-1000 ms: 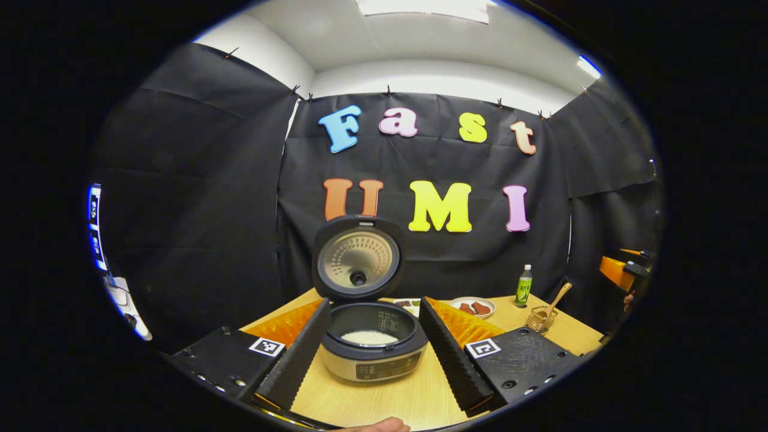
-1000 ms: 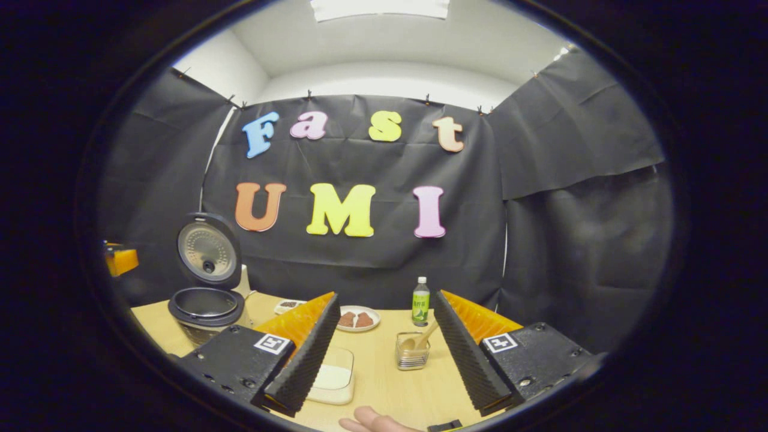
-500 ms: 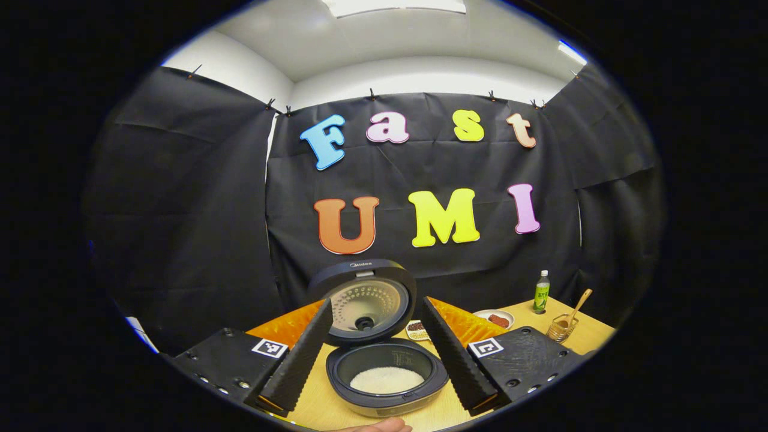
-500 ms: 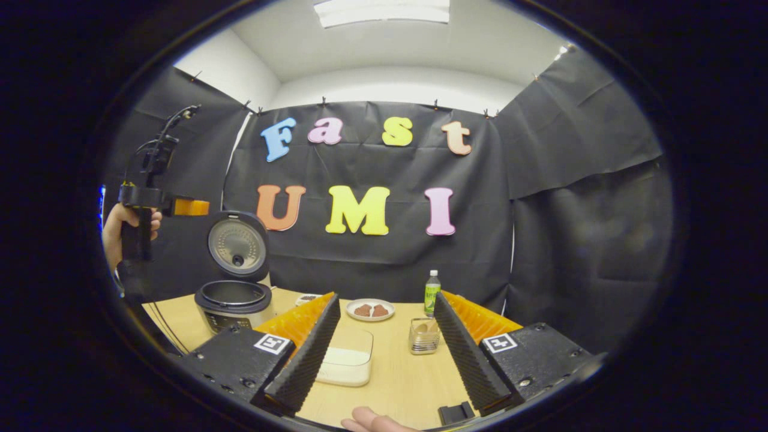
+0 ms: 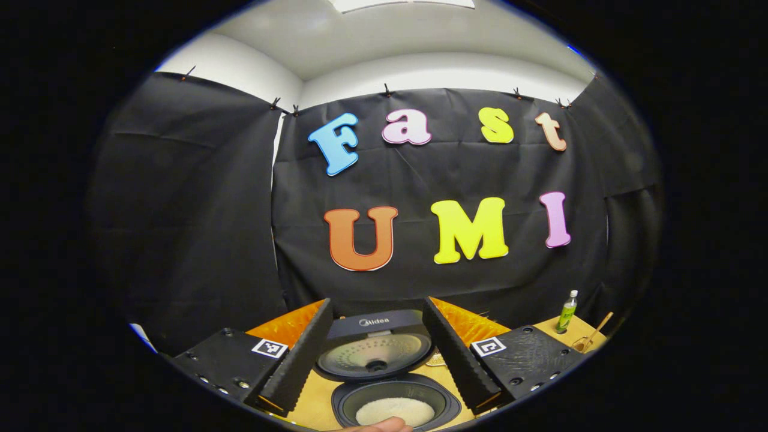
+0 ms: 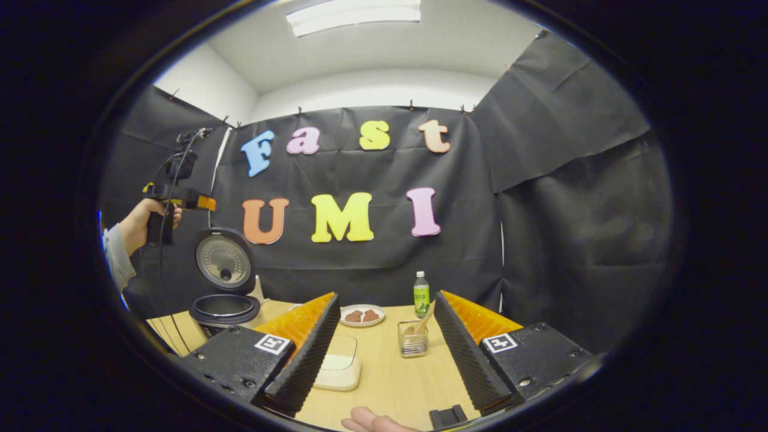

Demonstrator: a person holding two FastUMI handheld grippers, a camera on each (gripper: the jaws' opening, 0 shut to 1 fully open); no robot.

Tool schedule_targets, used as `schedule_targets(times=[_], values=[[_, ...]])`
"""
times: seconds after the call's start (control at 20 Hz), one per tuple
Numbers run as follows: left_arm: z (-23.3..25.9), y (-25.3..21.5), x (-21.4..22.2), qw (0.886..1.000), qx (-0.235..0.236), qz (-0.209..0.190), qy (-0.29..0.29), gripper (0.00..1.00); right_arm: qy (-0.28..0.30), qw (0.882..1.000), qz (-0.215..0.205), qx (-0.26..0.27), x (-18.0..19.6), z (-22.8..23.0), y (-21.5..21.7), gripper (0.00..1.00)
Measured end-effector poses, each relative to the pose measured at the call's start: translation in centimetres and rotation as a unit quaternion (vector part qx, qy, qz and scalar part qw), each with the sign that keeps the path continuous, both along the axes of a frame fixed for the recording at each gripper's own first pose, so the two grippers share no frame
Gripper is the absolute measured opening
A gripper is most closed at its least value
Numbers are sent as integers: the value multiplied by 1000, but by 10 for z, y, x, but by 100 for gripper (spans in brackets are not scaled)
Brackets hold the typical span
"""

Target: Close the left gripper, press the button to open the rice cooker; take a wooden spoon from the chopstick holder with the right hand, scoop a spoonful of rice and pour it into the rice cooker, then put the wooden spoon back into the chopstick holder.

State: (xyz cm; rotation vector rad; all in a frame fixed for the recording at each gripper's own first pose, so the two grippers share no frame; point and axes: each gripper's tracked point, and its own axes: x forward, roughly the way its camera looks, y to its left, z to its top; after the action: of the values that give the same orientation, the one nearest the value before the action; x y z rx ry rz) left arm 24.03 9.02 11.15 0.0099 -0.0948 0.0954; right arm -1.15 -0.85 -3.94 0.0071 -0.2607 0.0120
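Over last sec I've lifted left tongs [image 5: 378, 354], fingers apart, above the open rice cooker [image 5: 396, 408] w/ rice inside; right tongs [image 6: 384, 345], apart & empty, face wooden spoon [image 6: 423, 320] parked in chopstick holder [image 6: 413, 346]: task looks complete.

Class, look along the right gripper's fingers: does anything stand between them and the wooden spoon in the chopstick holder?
Nothing visible does. The right gripper is open, and the light wooden spoon leans in the small clear chopstick holder just ahead, with only bare wooden tabletop between. The clear rectangular rice container sits off to one side.
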Motion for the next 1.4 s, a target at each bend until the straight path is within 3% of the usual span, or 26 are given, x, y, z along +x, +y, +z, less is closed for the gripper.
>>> schedule_targets(times=[0.3, 0.5, 0.7, 0.85, 0.95, 1.4], values=[[-17, 16, 76, 999, -40, 25, 12, 96, -1, 1000, -1, 14, 10, -5, -9, 99], [-26, 22, 103, 999, -25, 43, 7, 96, 4, 1000, 11, 27, 23, -15, -7, 99], [-46, 11, 121, 999, -3, 33, 26, 96, 1, 999, 31, 30, 22, -15, 5, 99], [-51, 10, 120, 999, 4, 40, 25, 96, -3, 998, 51, 22, 17, -17, 15, 100], [-55, 11, 116, 998, -23, 54, 22, 97, 1, 999, 44, 23, 17, -20, 10, 100], [-66, -9, 75, 999, -19, 46, 17, 99, 30, 998, 23, 52, 4, -25, -11, 100]])
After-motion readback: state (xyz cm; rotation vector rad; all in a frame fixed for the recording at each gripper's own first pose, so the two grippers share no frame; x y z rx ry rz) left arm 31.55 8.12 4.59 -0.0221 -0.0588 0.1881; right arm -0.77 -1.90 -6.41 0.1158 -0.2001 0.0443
